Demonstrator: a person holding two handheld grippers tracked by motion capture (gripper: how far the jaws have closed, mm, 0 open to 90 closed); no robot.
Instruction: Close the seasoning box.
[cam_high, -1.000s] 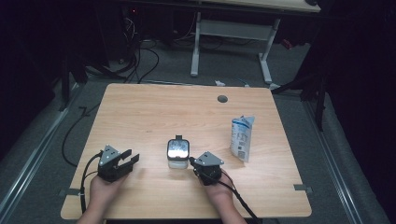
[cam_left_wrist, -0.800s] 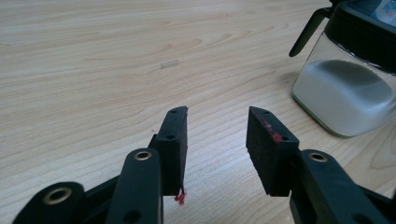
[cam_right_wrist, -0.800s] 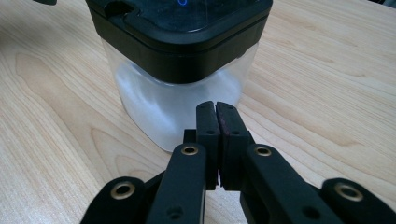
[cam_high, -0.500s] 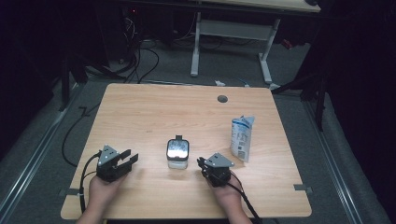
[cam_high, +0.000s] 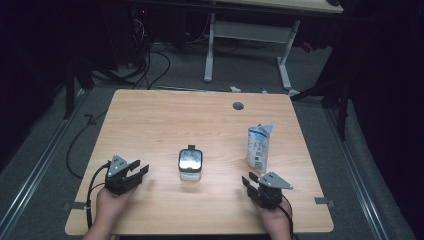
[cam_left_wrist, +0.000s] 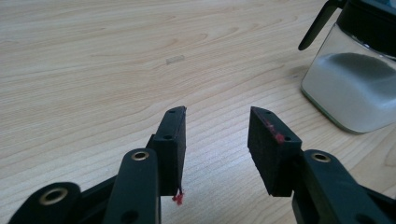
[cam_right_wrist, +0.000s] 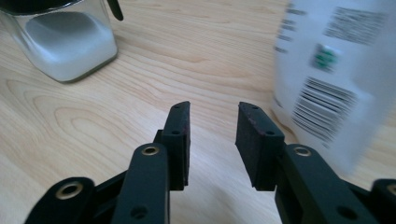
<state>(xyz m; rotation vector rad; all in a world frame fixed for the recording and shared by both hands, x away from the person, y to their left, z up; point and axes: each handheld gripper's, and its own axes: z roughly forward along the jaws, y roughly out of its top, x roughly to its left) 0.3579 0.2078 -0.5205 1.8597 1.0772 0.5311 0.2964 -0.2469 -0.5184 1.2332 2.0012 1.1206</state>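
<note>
A square glass jar (cam_high: 190, 164) with a black lid and white powder inside stands mid-table; it shows again as the jar (cam_left_wrist: 355, 79) and the jar (cam_right_wrist: 65, 39). A white and blue carton (cam_high: 259, 147) stands to its right, seen blurred as the carton (cam_right_wrist: 336, 70). My left gripper (cam_high: 137, 169) rests at the table's front left, open, with bare wood between its pads (cam_left_wrist: 170, 140). My right gripper (cam_high: 248, 180) sits at the front right, just below the carton. Its jaws have just been opening and nothing lies between its pads (cam_right_wrist: 254, 135).
The wooden table (cam_high: 165, 120) has a round cable hole (cam_high: 238, 106) near its far edge. Cables trail on the dark floor to the left, and another desk's white legs (cam_high: 210, 45) stand beyond the table.
My right gripper has moved to the right, away from the jar's side to a spot in front of the carton, and its jaws have opened. The left gripper has stayed put.
</note>
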